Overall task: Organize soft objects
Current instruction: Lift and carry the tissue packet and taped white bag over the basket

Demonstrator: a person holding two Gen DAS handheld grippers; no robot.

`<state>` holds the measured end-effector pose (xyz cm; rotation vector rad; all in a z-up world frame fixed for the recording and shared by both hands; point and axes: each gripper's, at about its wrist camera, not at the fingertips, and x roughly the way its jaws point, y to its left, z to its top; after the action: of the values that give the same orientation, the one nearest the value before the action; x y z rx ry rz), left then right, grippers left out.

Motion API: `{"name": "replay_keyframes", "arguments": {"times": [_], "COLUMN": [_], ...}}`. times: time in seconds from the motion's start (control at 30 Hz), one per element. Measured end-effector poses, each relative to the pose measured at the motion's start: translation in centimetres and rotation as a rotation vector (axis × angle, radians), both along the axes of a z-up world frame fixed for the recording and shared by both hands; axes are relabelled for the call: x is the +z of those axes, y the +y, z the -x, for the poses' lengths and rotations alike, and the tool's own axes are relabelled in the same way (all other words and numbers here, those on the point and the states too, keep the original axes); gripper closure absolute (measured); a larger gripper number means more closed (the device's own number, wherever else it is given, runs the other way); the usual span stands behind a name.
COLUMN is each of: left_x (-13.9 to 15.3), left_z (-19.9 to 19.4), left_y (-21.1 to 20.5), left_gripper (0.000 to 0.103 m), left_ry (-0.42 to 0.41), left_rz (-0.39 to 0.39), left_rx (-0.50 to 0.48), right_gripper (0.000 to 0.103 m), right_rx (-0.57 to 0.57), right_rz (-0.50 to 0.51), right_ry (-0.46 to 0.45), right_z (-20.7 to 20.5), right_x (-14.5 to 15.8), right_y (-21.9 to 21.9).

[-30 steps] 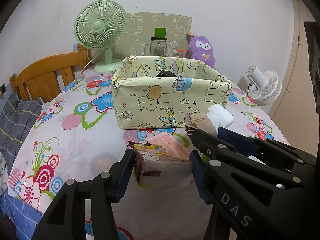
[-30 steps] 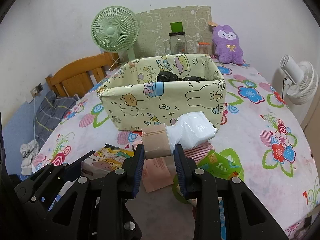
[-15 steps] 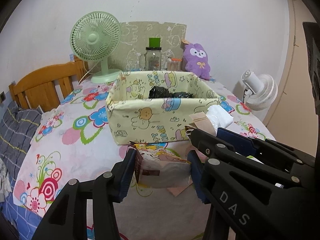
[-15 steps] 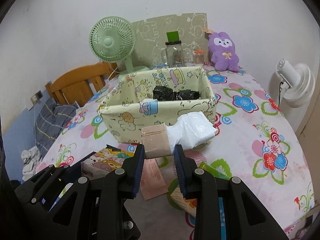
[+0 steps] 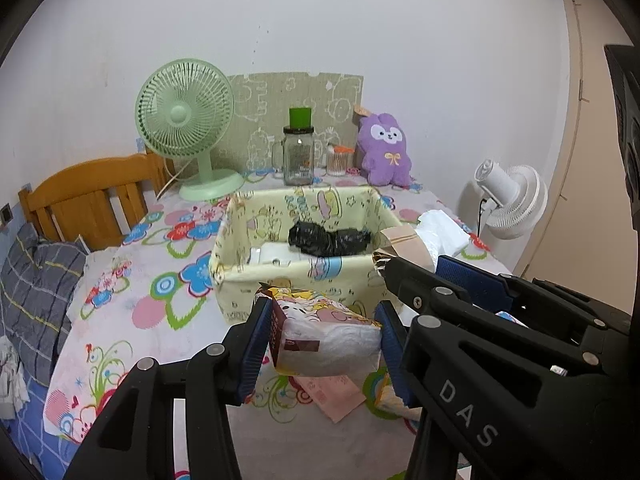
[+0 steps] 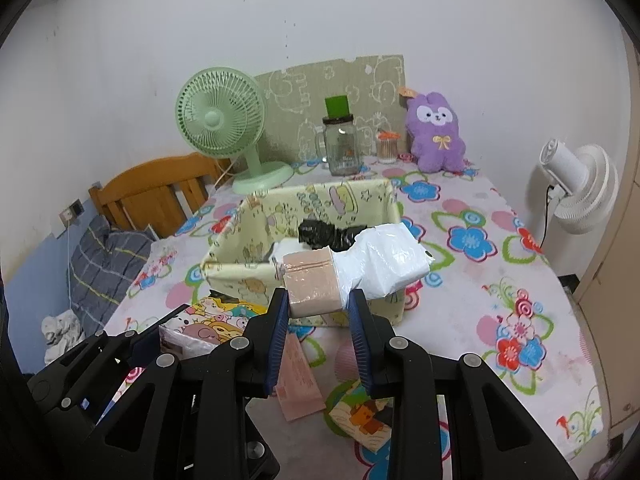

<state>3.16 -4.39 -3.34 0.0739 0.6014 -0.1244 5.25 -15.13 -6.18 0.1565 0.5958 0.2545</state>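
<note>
My left gripper [image 5: 324,336] is shut on a cartoon-print tissue pack [image 5: 326,334] and holds it above the table, just in front of the yellow fabric bin [image 5: 280,280]. My right gripper [image 6: 318,314] is shut on a white pack with a tan band [image 6: 352,270], held above the bin's near wall [image 6: 240,280]. The bin holds a black bag [image 6: 328,234] and a white item [image 5: 272,256]. Each gripper shows in the other's view, the right one at the right of the left wrist view [image 5: 412,268].
A pink packet [image 6: 298,376] and a green cartoon pack [image 6: 364,416] lie on the floral table [image 6: 480,280] below the grippers. A green fan [image 6: 224,124], a glass jar [image 6: 340,146] and a purple plush [image 6: 436,132] stand behind the bin. A white fan [image 6: 576,188] is at right, a wooden chair [image 6: 160,188] at left.
Both grippers have risen with their packs, so I now look down into the bin. The pink packet that was under the left pack is left on the table.
</note>
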Motion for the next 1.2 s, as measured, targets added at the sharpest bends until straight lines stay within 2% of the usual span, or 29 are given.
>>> {"name": "replay_keyframes", "arguments": {"times": [0.43,1.2], "left_x": [2.6,3.9], "left_z": [-0.8,-5.5], "left_y": [-0.2,0.1], "left_gripper": [0.049,0.049], "left_ry": [-0.045,-0.075], "left_rz": [0.000,-0.001], "left_rx": [0.000,0.013], "right_gripper": [0.070,0.070], "right_rx": [-0.002,0.026], "right_rz": [-0.002,0.003], "right_ry": [-0.043,-0.075], "right_z": [-0.8,-6.1], "right_x": [2.9,4.7], "right_y": [-0.4,0.2]}}
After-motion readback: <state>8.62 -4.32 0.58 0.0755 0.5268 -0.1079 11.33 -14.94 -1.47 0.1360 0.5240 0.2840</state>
